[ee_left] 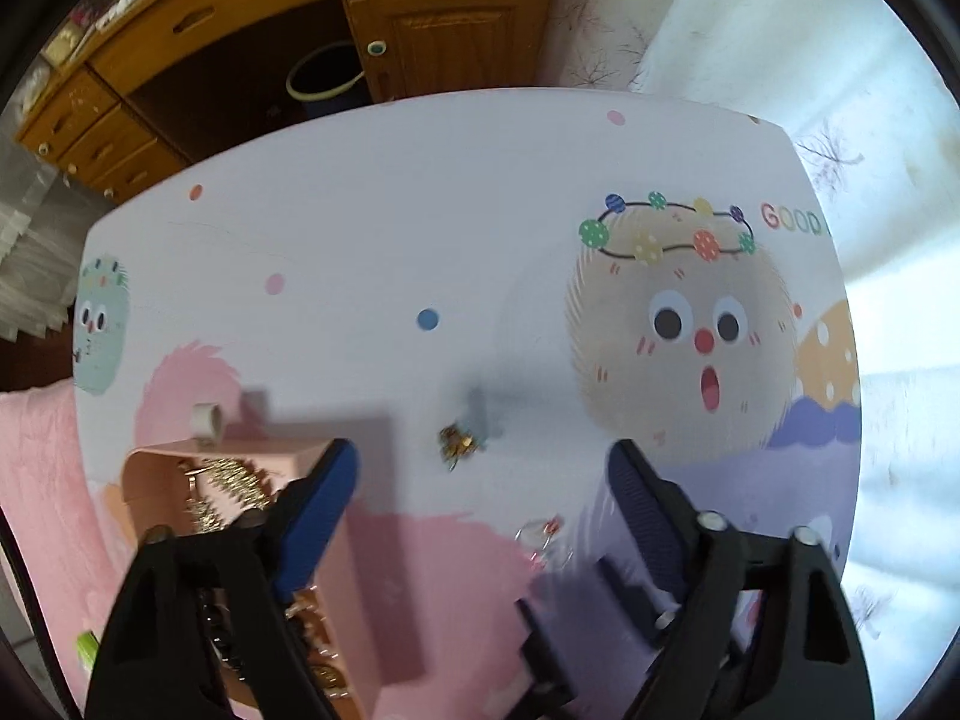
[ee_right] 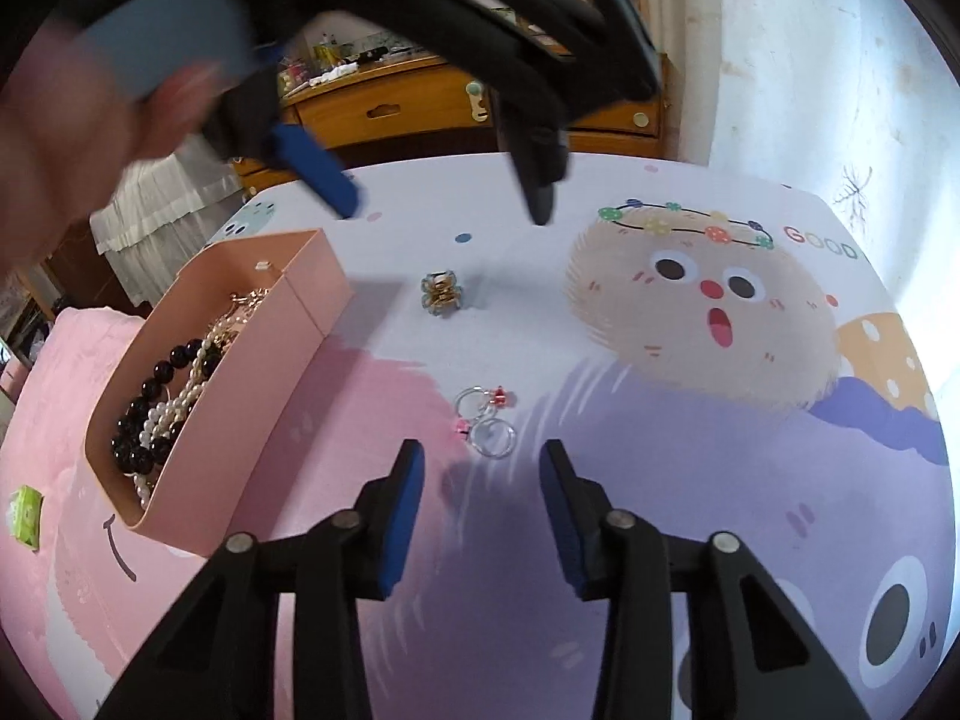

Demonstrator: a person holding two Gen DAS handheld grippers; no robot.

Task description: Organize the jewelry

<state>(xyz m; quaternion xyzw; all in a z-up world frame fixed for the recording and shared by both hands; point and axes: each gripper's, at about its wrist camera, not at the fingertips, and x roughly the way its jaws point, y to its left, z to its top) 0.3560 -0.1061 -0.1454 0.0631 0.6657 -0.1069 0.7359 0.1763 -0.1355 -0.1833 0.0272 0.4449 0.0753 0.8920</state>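
Note:
A pink box (ee_right: 258,396) stands open at the table's left, holding a black bead string (ee_right: 141,414), pearls (ee_right: 180,396) and gold chains. A small gold ornament (ee_right: 441,294) lies on the cloth right of the box. Nearer me lie silver hoop earrings (ee_right: 486,420) with red and pink beads. My left gripper (ee_right: 444,204) hangs open above the gold ornament, pointing down. In the left wrist view the left gripper (ee_left: 483,450) frames the ornament (ee_left: 459,443), with the box (ee_left: 360,588) under its left finger. My right gripper (ee_right: 481,450) is open, low, just short of the hoops.
A cartoon-printed cloth (ee_right: 690,480) covers the table. A wooden cabinet (ee_left: 450,30) and a dark bucket (ee_left: 324,78) stand beyond the far edge. A green packet (ee_right: 27,516) lies left of the box. A small white cylinder (ee_left: 208,420) sits by the box's far corner.

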